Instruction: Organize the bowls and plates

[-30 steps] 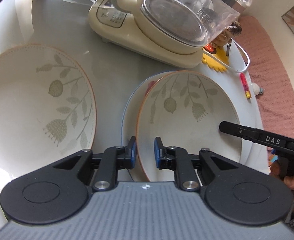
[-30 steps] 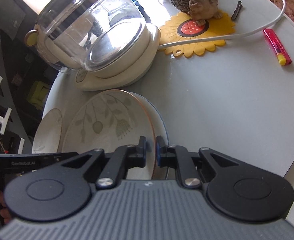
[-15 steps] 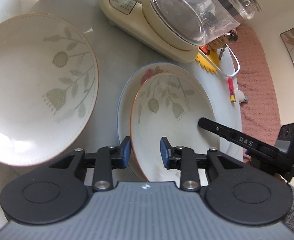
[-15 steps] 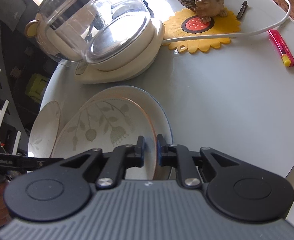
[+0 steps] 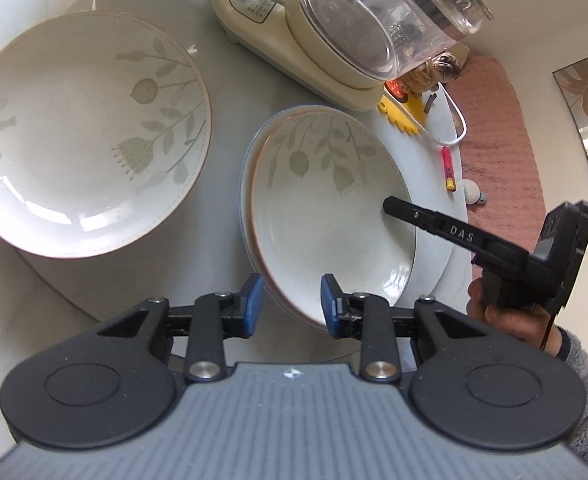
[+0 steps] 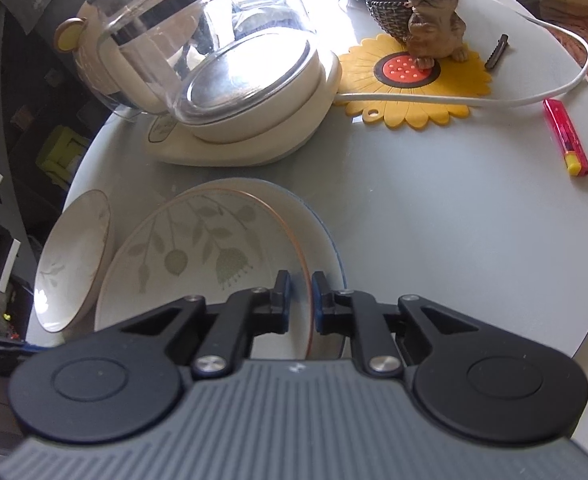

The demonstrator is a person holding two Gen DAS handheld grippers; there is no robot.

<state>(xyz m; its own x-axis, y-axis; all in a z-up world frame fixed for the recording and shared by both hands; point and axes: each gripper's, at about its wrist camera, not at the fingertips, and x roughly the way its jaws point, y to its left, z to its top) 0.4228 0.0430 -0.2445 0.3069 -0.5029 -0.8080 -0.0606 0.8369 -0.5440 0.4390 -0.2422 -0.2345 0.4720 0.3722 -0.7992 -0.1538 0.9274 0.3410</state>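
A white leaf-patterned bowl [image 5: 330, 216] with an orange rim rests on a blue-rimmed plate [image 5: 246, 184] at the table's middle. A second, matching bowl [image 5: 82, 140] sits apart to its left. My left gripper [image 5: 290, 306] is open, its jaws straddling the stacked bowl's near rim without touching. My right gripper [image 6: 299, 302] has its jaws closed down on the stacked bowl's [image 6: 198, 256] right rim; the plate [image 6: 330, 240] shows beneath it. The second bowl [image 6: 70, 256] shows at the left in the right wrist view.
A glass kettle on a cream base [image 5: 334, 40] stands behind the bowls, also seen in the right wrist view [image 6: 222, 80]. A sunflower mat [image 6: 414, 80] with a dog figurine [image 6: 434, 12], a white cable [image 6: 534, 92] and a red lighter [image 6: 566, 136] lie at the right.
My left gripper let go of the stacked bowl's rim, opened wide and drew back and up. The bowl settled flatter onto the plate. My right gripper stayed on the rim.
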